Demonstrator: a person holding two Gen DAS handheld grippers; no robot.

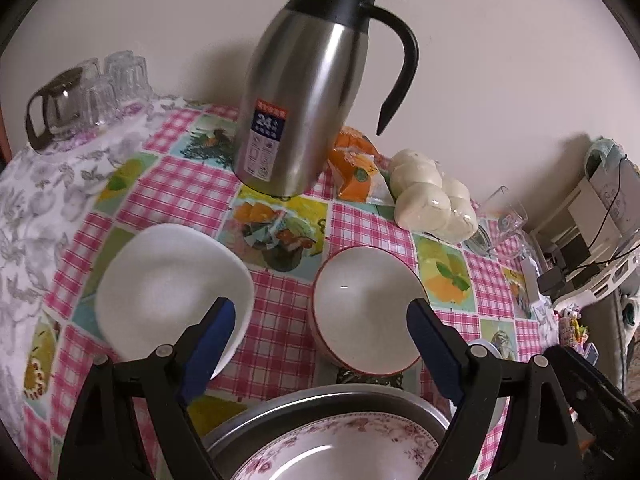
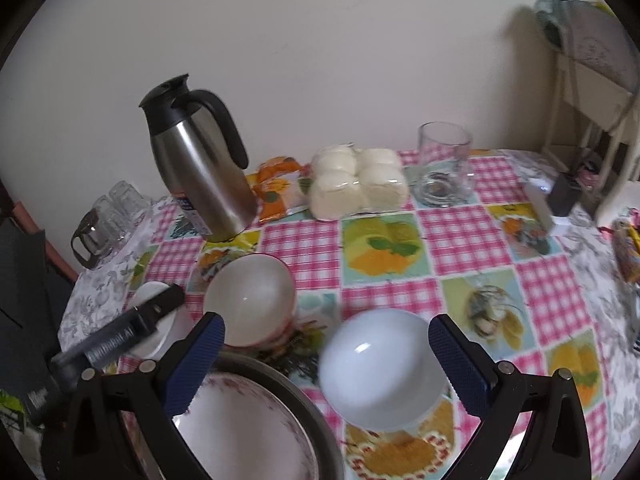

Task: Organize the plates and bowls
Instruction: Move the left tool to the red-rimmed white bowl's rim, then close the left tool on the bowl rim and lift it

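A: How do the left gripper's (image 1: 322, 346) jaws stand?

B: Spread wide, grasping nothing. In its own view one blue pad (image 1: 210, 350) overlaps the white squarish ceramic plate (image 1: 172, 288) at nine o'clock, and the other sits at the edge of the red-rimmed white ceramic bowl (image 1: 366, 310) at twelve to one o'clock. Whether either pad touches, I cannot tell.

A: And the right gripper (image 2: 326, 360)?

B: Released as well. A plain white round bowl (image 2: 380, 368) lies between its pads on the pink checked fruit-print tablecloth (image 2: 464, 236), blurred, with a gap on each side.

A: Where are the other dishes?

B: At six o'clock in the left view, a white plate with a pink floral border (image 1: 336, 454) lies inside a round grey metal pan (image 1: 332, 400). The red-rimmed bowl stands just beyond that pan.

A: What is behind them?

B: A stainless-steel thermos jug with a black lid and handle (image 1: 304, 108) at twelve o'clock, an orange packet (image 1: 354, 168) and a bag of white steamed buns (image 1: 432, 196) towards one o'clock, and upturned clear glasses beside a glass pot (image 1: 88, 92) at ten o'clock. In the right view a clear glass mug (image 2: 442, 164) stands at one o'clock by the wall.
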